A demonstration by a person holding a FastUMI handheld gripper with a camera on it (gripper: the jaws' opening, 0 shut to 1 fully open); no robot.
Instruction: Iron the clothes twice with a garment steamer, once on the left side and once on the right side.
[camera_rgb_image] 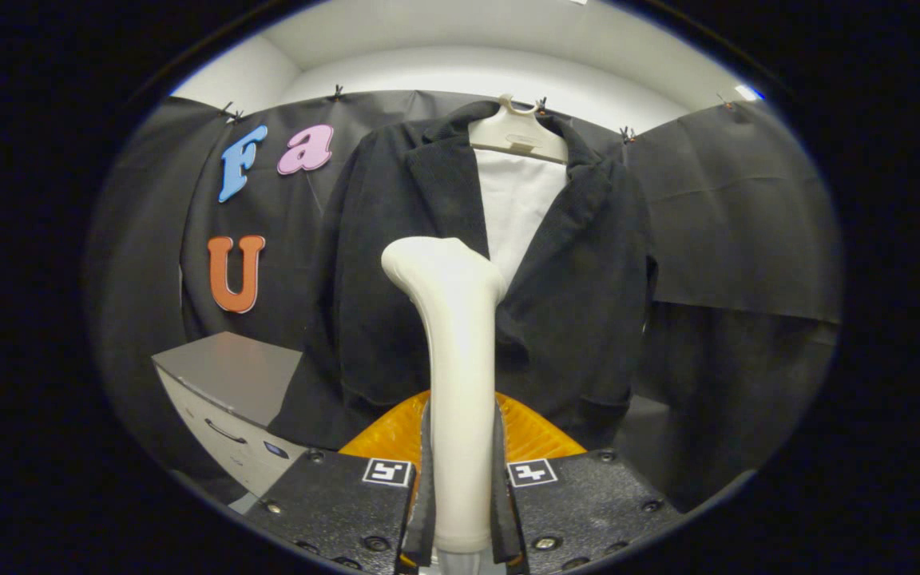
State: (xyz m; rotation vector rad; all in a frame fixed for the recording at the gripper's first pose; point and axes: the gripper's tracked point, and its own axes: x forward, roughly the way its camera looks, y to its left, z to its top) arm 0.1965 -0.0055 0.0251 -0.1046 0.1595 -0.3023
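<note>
Steamer [460, 359], pale and smooth, is standing upright between the fingers, its handle running up from the grip and its head bending toward the jacket [396, 271] at about mid-chest height. Gripper [462, 511] is clamping that handle: both fingers [425, 495] are pressing on it from either side, the jaws standing narrow with no gap showing beside the handle. An orange ribbed part [536, 435] is showing just behind the fingers, fanning out to both sides of the handle; what it belongs to I cannot tell. Off to the left of the fingers and a little further on, a grey cabinet [228, 379] with a drawer handle on its front is sitting low, its flat top bare, its near corner reaching close to the jacket's lower hem. Beyond the steamer the dark jacket is hanging open on a pale hanger [520, 136], with a white lining or shirt [517, 200] showing between the lapels. Steamer's head is overlapping the jacket's left lapel edge as seen here, though whether it is touching the cloth I cannot tell. Behind the jacket a black cloth wall [731, 216] is hanging from small clips, and above it the white room wall and ceiling [460, 48] are curving across.
</note>
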